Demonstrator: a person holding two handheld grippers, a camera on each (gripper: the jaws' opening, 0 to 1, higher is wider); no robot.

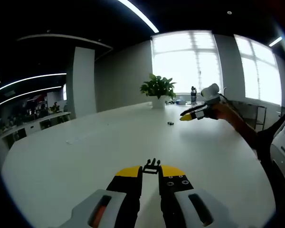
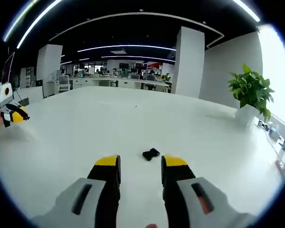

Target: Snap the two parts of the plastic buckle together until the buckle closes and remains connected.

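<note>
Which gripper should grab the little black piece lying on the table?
The right gripper, probably. Its jaws are open, and the loose black buckle piece lies on the white table just ahead of them. The left gripper already pinches the pronged buckle piece.

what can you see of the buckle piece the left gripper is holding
The buckle piece is small, black and looks like plastic. It is pinched between the yellow-tipped jaws of the left gripper, which are closed on its lower end. The part that sticks out past the tips shows prongs pointing forward over the white table, so it appears to be the pronged half. It is lifted clear of the table, touching nothing but the jaws. Finer detail is too small to make out.
</note>
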